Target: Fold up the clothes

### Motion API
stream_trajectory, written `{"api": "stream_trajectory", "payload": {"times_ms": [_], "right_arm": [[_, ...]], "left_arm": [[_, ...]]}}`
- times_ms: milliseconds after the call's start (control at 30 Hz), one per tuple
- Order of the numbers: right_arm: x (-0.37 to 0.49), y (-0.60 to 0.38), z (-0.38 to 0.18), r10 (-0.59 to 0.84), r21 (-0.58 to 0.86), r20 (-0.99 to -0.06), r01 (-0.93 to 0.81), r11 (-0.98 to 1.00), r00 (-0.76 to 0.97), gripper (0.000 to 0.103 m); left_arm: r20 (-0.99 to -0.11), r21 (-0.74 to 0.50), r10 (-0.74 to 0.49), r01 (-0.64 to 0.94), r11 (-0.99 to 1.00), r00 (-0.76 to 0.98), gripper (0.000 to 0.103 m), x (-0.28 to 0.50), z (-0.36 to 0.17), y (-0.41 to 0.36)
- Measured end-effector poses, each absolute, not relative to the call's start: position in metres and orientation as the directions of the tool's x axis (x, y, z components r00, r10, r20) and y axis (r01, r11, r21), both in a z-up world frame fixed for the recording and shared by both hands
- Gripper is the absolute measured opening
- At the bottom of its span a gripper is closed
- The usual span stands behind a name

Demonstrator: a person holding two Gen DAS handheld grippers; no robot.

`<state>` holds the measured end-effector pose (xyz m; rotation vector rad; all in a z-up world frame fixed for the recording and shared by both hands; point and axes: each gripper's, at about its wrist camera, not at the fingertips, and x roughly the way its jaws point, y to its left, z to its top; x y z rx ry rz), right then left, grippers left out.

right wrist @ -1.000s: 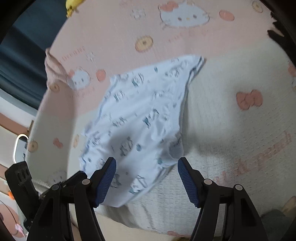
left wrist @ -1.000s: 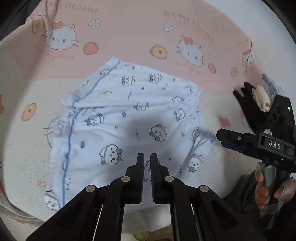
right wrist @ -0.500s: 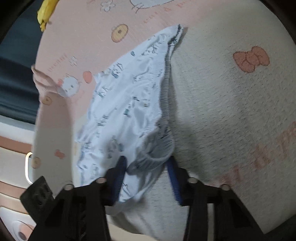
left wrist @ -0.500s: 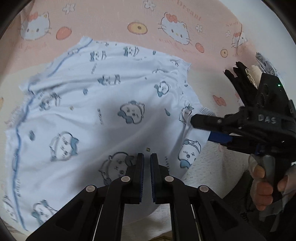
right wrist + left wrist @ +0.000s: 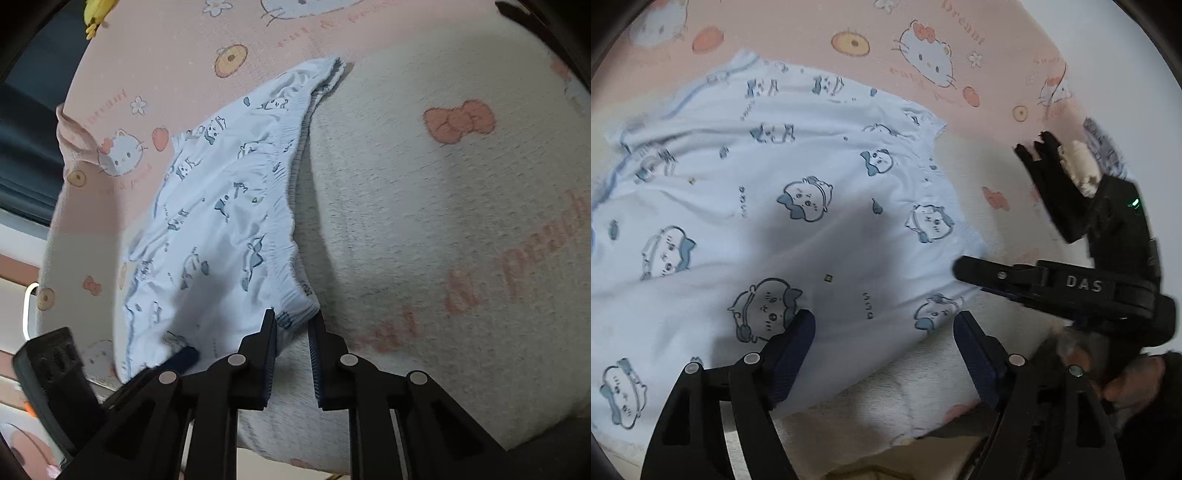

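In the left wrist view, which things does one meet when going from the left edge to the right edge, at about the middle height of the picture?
Pale blue printed garment → bare cream part of the blanket → small pink bow print on the blanket → right gripper, held in from the right side.

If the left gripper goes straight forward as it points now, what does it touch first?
Most likely the light blue printed garment: the left gripper is open and the cloth fills the view between and beyond its fingers. Depth is unclear, so how soon is hard to say.
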<state>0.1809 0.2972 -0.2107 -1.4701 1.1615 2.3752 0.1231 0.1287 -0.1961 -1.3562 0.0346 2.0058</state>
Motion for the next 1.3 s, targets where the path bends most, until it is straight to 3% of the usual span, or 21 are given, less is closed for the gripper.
{"api": "stream_trajectory", "payload": {"times_ms": [233,300,600,733,800,833,867,1100,1300], "right_arm": [[0.183,0.291,-0.206,-0.214,0.461,-0.844,-0.462,-0.758,-0.492,0.012],[0.184,0.289,-0.205,-0.175,0.411,-0.867,-0.472,-0.78,-0.466,0.007],[0.19,0.277,-0.195,-0.112,0.312,-0.89,-0.412,-0.856,-0.442,0.005],[0.192,0.272,-0.19,-0.087,0.271,-0.895,-0.38,-0.884,-0.437,0.015],[0.193,0.265,-0.187,-0.054,0.22,-0.898,-0.339,-0.915,-0.437,0.029],[0.194,0.261,-0.185,-0.032,0.186,-0.898,-0.312,-0.932,-0.439,0.043],[0.194,0.256,-0.183,-0.011,0.152,-0.897,-0.285,-0.946,-0.442,0.049],[0.199,0.222,-0.173,0.14,-0.122,-0.877,-0.069,-0.99,-0.46,0.049],[0.217,0.191,-0.188,0.283,-0.384,-0.853,0.16,-0.909,-0.438,0.049]], "left_arm": [[-0.823,0.07,0.344,-0.682,-0.728,-0.452,0.076,0.161,-0.184,0.141],[-0.804,0.159,0.3,-0.671,-0.724,-0.514,0.076,0.166,-0.185,0.139],[-0.792,0.29,0.186,-0.627,-0.723,-0.582,0.076,0.163,-0.193,0.108],[-0.755,0.4,0.125,-0.602,-0.691,-0.644,0.076,0.169,-0.2,0.091],[-0.72,0.478,0.084,-0.581,-0.659,-0.688,0.076,0.173,-0.203,0.084],[-0.701,0.515,0.068,-0.57,-0.641,-0.71,0.076,0.176,-0.205,0.081],[-0.68,0.551,0.053,-0.557,-0.622,-0.731,0.076,0.178,-0.207,0.078],[-0.566,0.717,0.0,-0.492,-0.493,-0.824,0.076,0.194,-0.217,0.072],[-0.511,0.806,0.013,-0.485,-0.34,-0.859,0.076,0.211,-0.23,0.06]]}}
